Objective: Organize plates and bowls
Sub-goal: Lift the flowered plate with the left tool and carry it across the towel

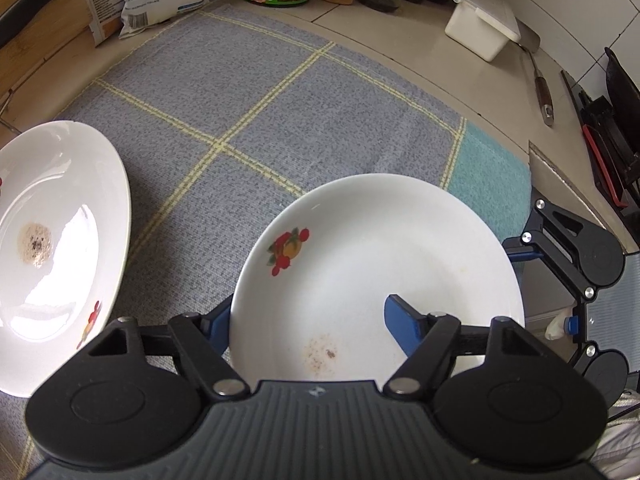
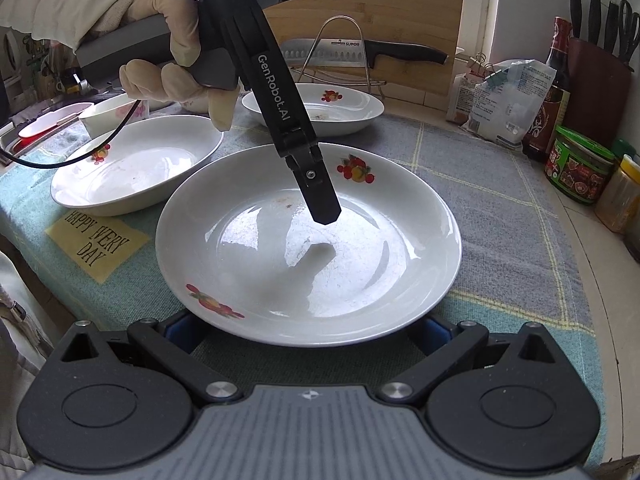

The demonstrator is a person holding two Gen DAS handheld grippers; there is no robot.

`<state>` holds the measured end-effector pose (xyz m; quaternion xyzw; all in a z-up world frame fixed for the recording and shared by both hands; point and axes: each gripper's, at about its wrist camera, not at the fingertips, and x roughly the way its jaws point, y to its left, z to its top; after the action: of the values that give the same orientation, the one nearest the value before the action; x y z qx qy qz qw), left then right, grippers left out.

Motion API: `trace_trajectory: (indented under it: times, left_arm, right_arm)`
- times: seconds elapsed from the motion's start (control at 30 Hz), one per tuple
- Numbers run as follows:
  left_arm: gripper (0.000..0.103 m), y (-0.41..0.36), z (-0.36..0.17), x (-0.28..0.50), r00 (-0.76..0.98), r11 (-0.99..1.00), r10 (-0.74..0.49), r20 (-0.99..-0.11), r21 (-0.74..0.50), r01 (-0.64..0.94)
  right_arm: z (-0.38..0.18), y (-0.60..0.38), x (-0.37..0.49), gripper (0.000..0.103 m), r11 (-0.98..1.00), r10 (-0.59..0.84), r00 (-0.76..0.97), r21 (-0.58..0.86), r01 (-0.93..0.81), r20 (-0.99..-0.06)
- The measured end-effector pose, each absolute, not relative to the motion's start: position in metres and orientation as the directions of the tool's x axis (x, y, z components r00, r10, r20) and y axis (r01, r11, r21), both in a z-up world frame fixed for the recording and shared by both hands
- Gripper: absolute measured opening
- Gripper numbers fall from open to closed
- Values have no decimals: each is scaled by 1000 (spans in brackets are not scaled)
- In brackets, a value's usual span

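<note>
A white plate with fruit prints [image 2: 312, 248] lies on the checked cloth; it also shows in the left wrist view [image 1: 376, 272]. My left gripper [image 1: 312, 324] is open astride the plate's rim, one blue finger [image 1: 404, 328] over the inside, the other under the outer edge. Its finger tip [image 2: 324, 204] hangs just above the plate's middle in the right wrist view. My right gripper [image 2: 304, 332] is open at the plate's near rim, its fingers hidden beneath the edge. Two more white plates [image 2: 136, 168] [image 2: 316, 108] lie behind.
A small bowl [image 2: 116, 114] stands at the far left. Jars, bottles and bags [image 2: 580, 164] line the right side. A knife on a wire rack [image 2: 360, 56] leans against a cutting board. A white box [image 1: 480, 24] and spatula [image 1: 540, 76] lie by the wall.
</note>
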<state>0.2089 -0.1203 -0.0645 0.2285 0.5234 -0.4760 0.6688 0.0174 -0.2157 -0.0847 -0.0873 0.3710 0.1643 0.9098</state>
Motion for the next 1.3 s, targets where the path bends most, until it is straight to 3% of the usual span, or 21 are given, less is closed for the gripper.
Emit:
trace_trajectory:
  times: [1.3]
  left_arm:
    - [75,-171,-47,234,85,426,-493,-866,-155,891]
  right_arm:
    - [-58,-266,55,103,940,195,673,-59,-335,-714]
